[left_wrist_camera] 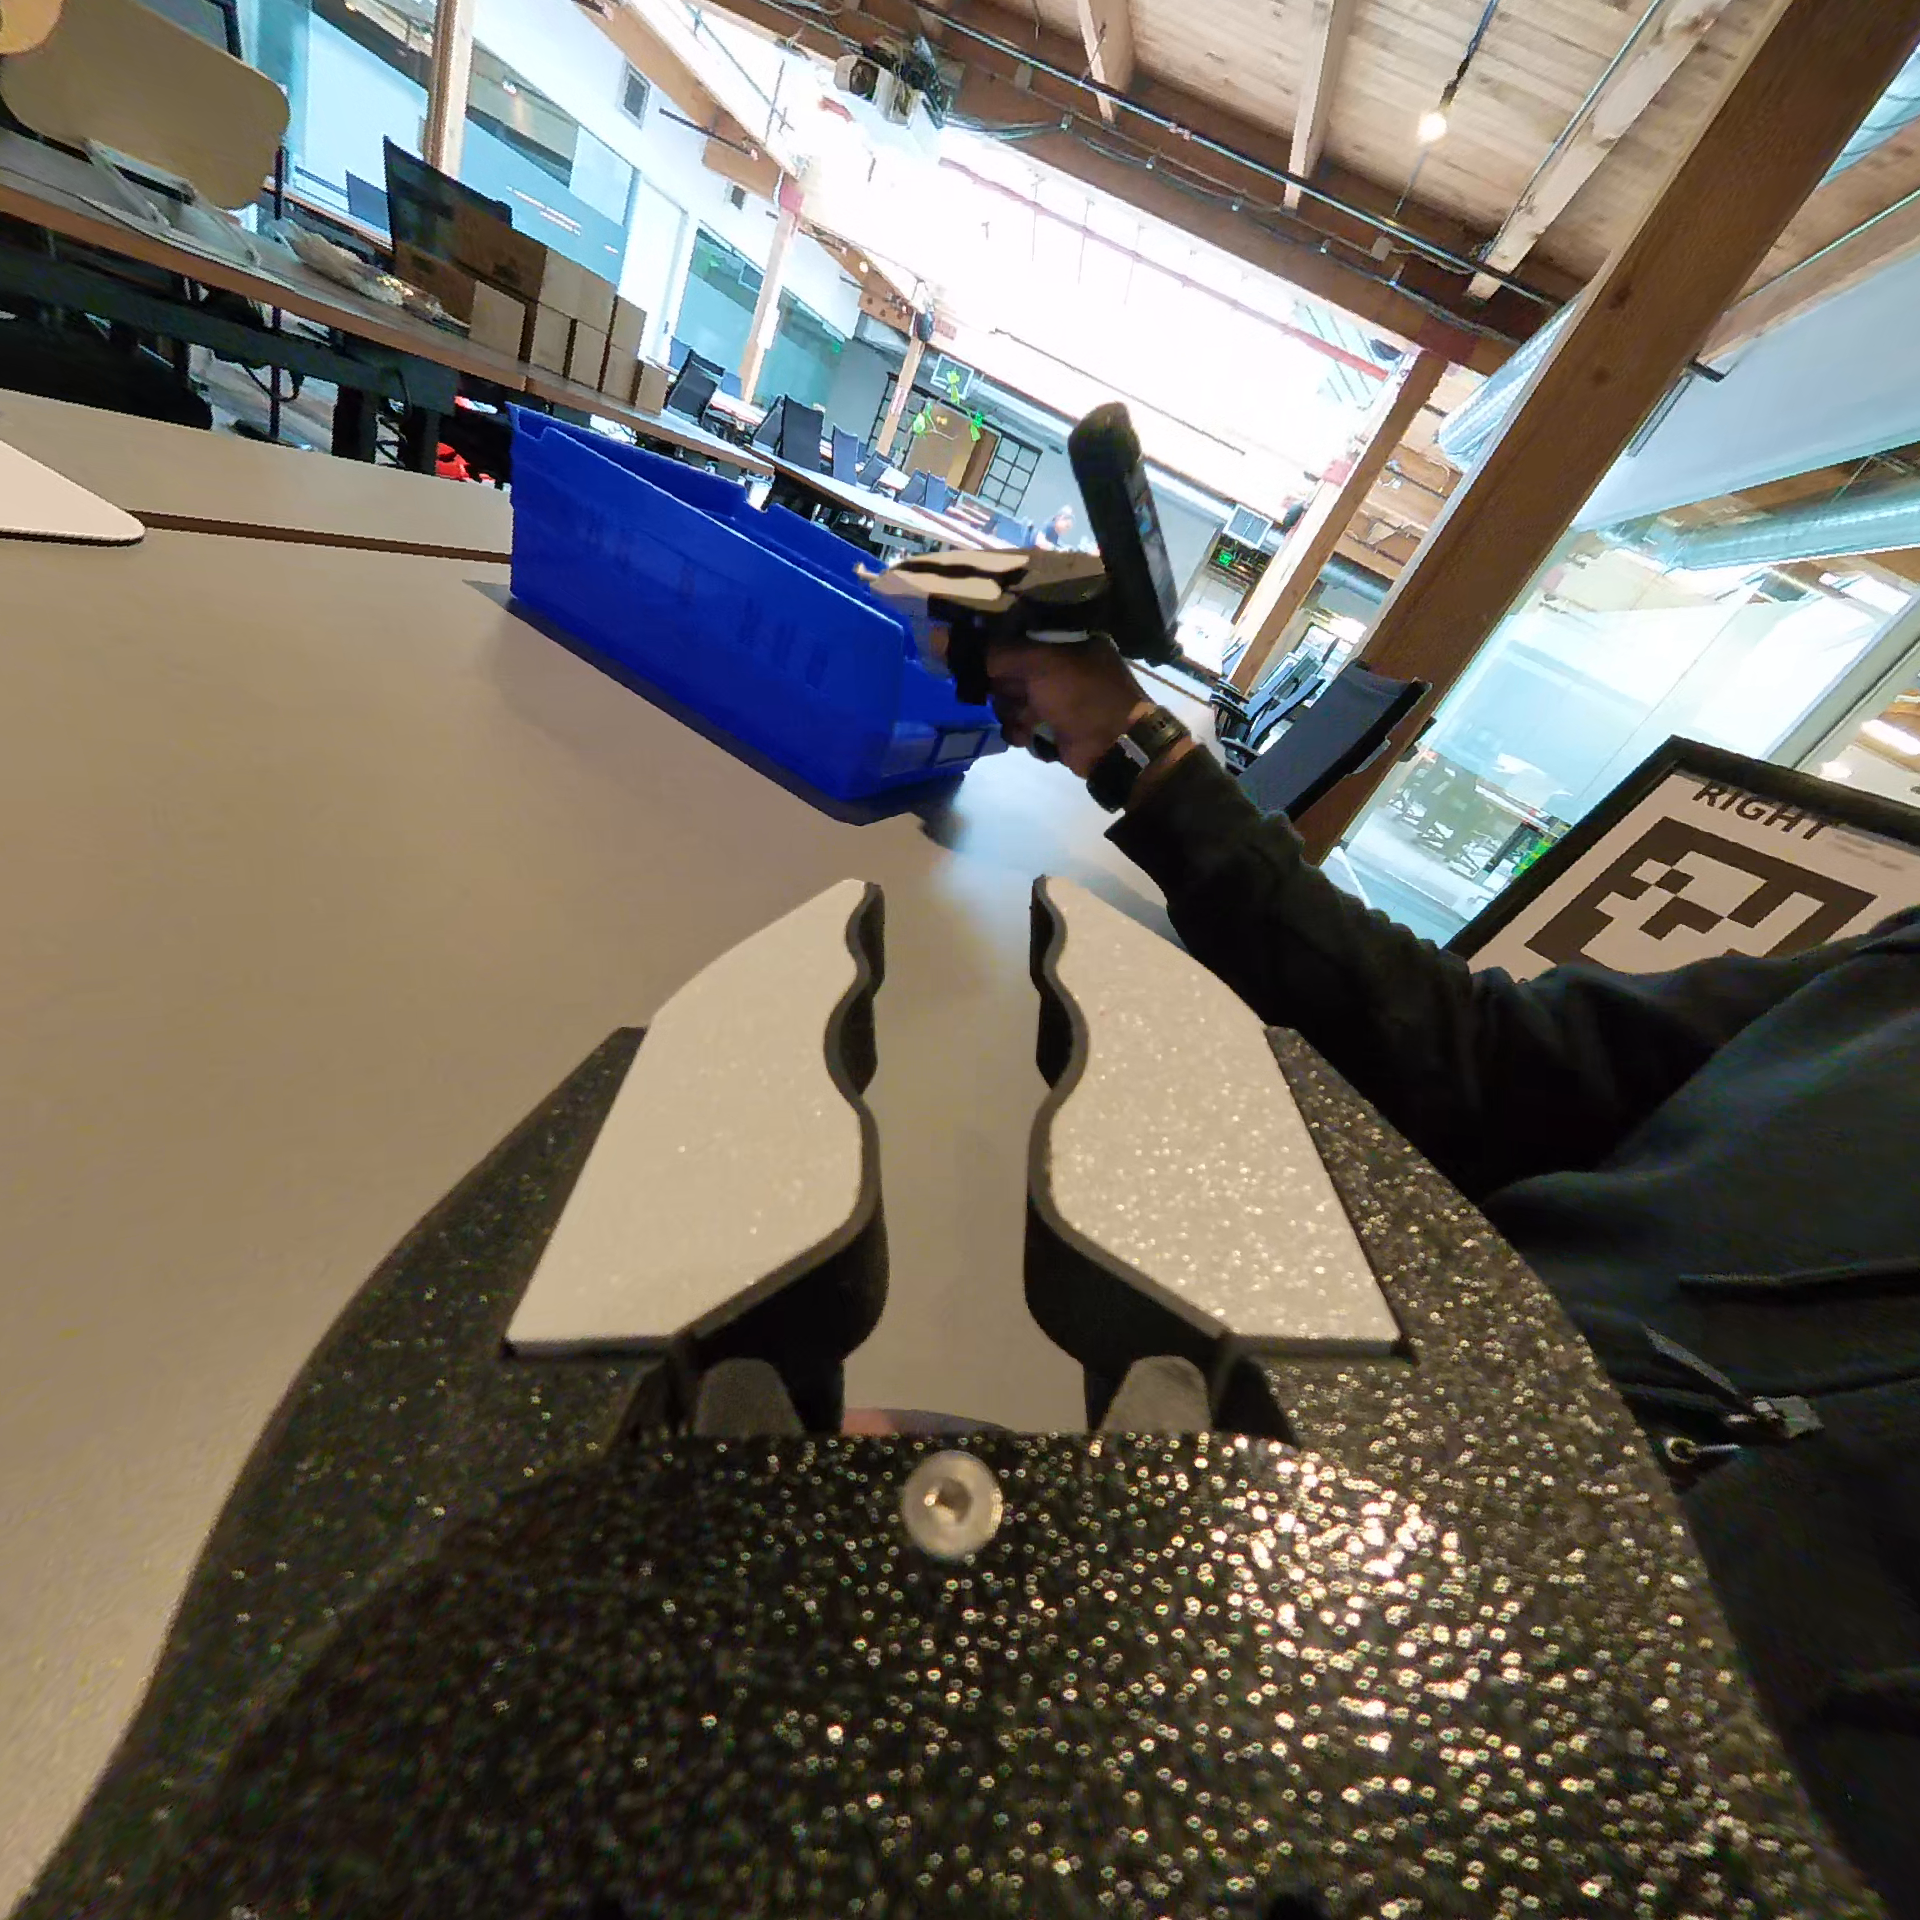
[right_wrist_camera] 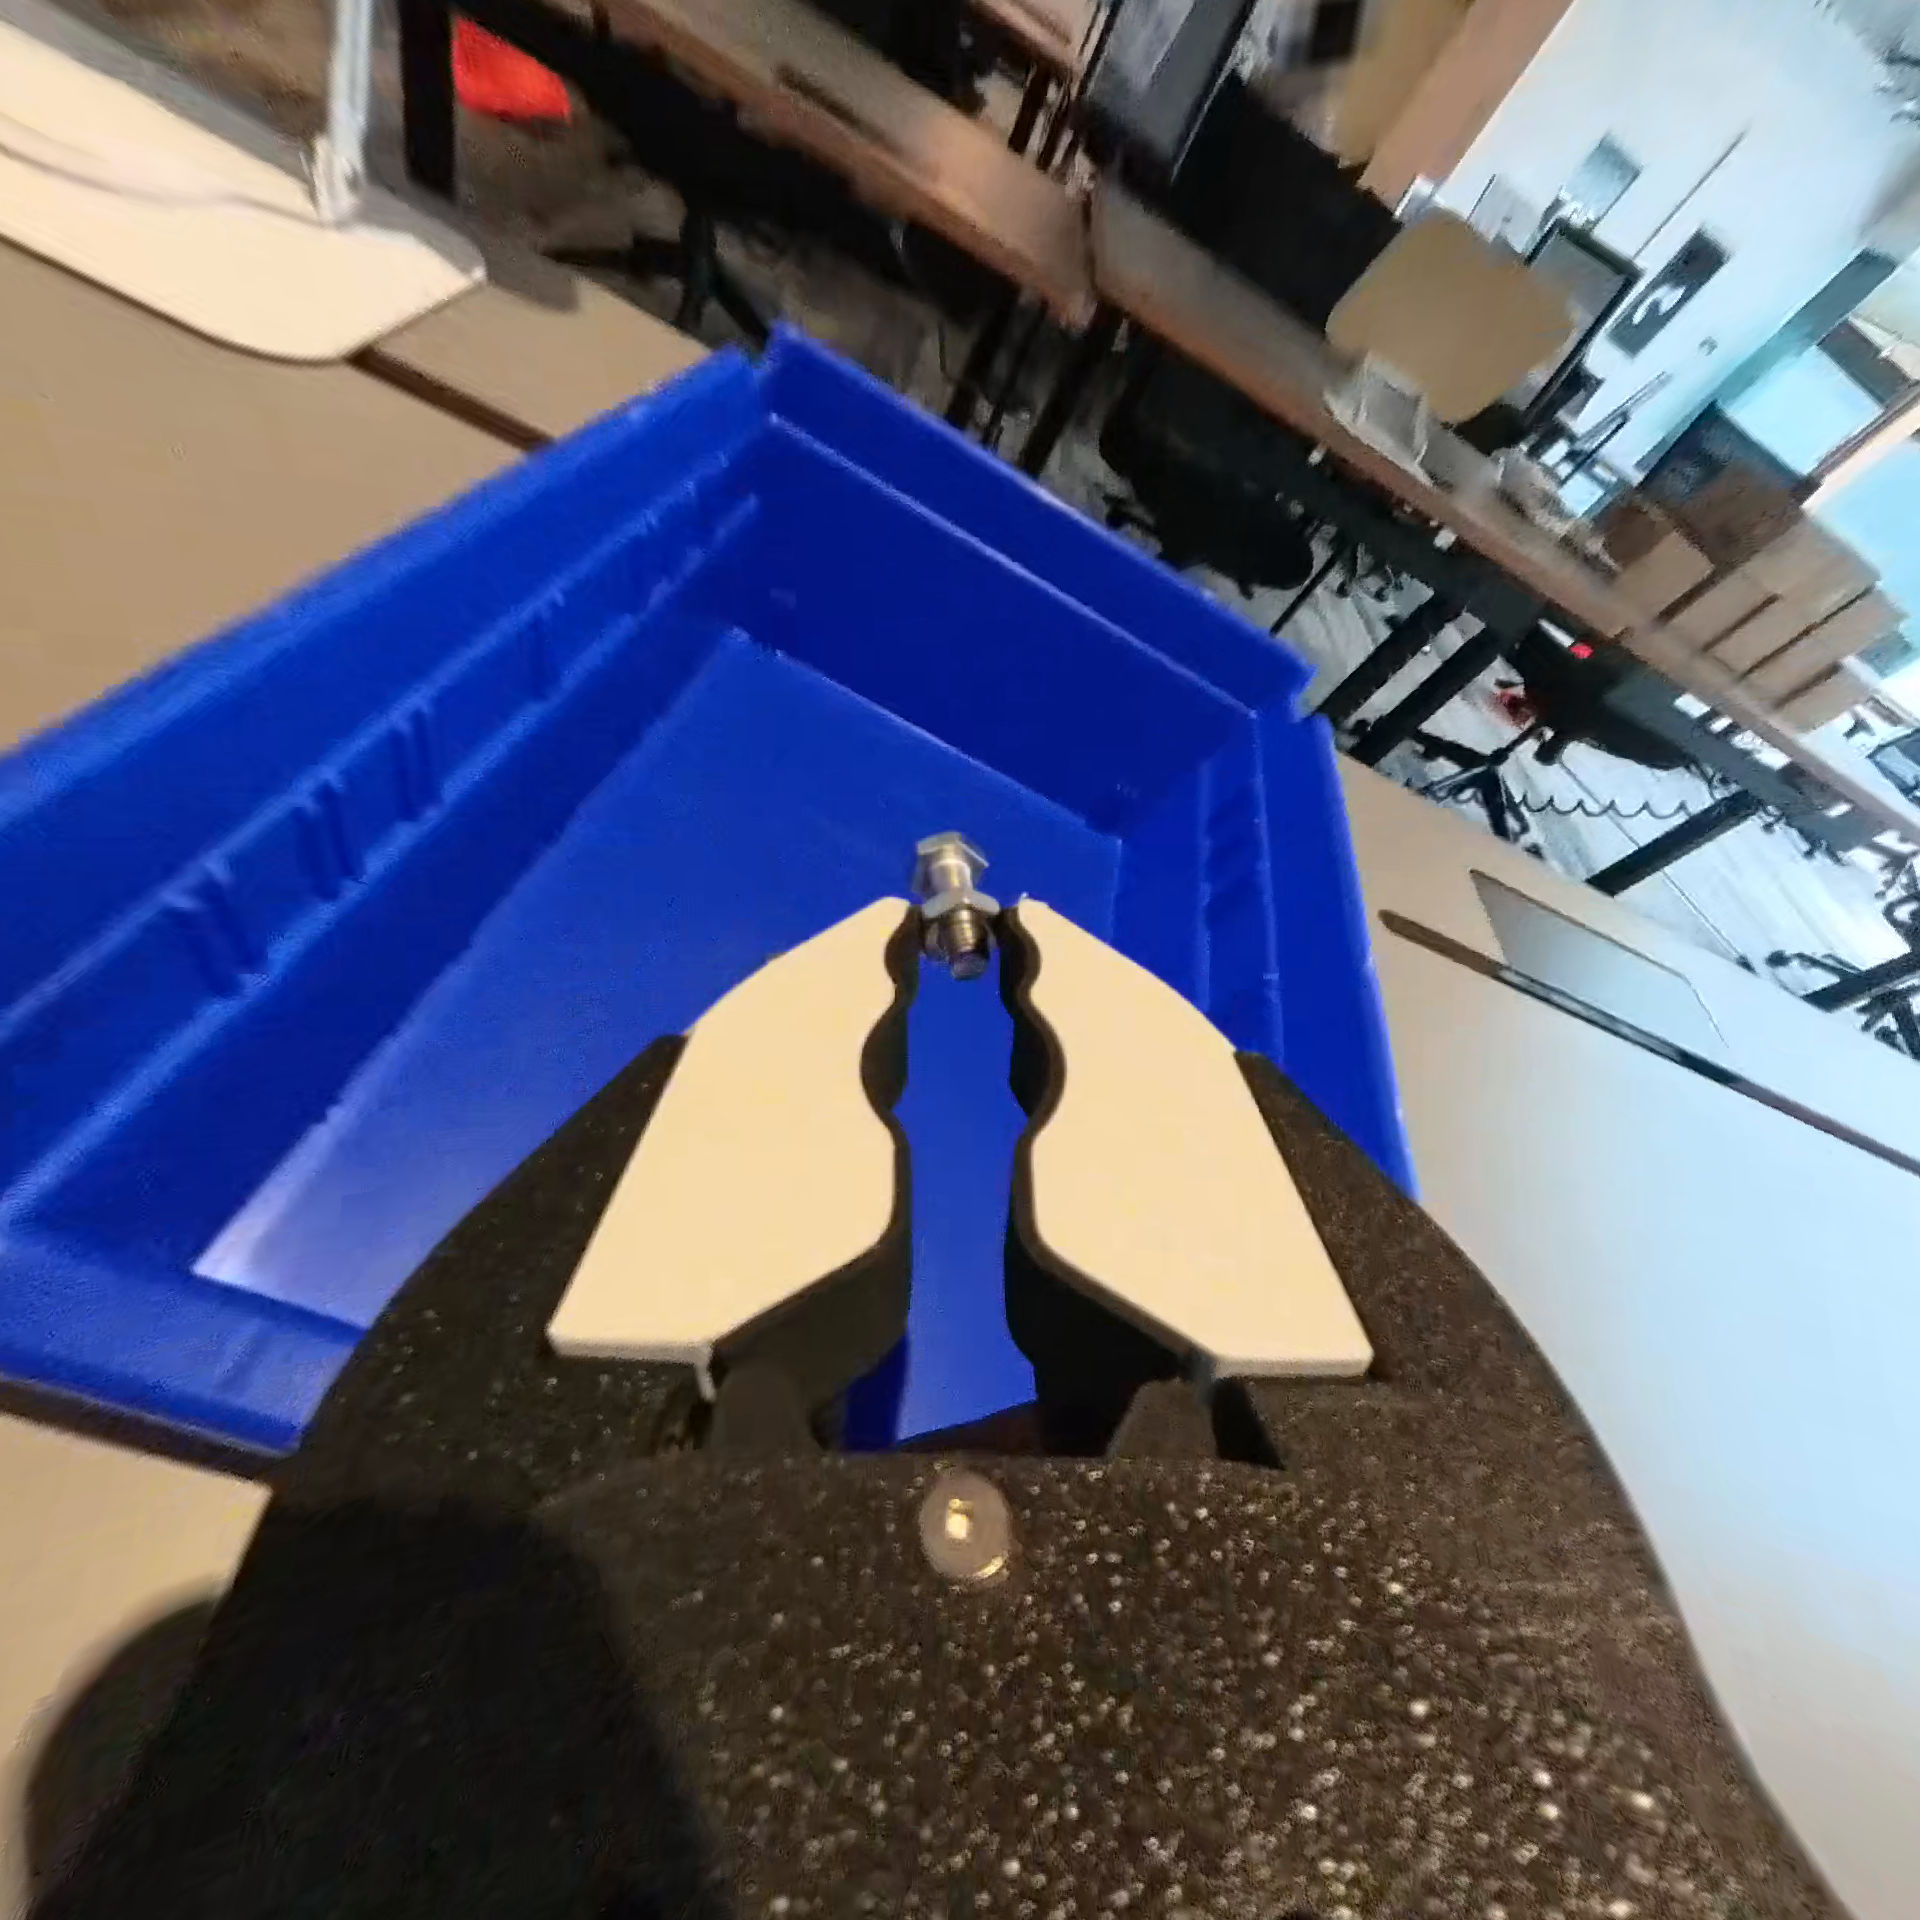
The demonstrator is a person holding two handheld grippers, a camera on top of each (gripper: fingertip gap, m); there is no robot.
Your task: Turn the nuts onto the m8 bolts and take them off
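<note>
Right fingers (right_wrist_camera: 1081, 1029) around bolt (right_wrist_camera: 951, 914), above bin (right_wrist_camera: 343, 790)

Speckled black gripper bodies, pale grey fingers (left_wrist_camera: 727, 1122), black sleeve (left_wrist_camera: 1455, 1018), black wristwatch (left_wrist_camera: 1138, 750)

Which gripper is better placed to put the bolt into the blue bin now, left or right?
Right. The right gripper already pinches the bolt above the blue bin. The left gripper is open, empty, low over the table.

The deep blue plastic bin (right_wrist_camera: 499, 790) sits on the grey table (left_wrist_camera: 312, 831); above the bin's inside hangs a small steel bolt with its nut (right_wrist_camera: 951, 914) (pinched between fingertips), the white flat board (left_wrist_camera: 52, 499) left of it.
</note>
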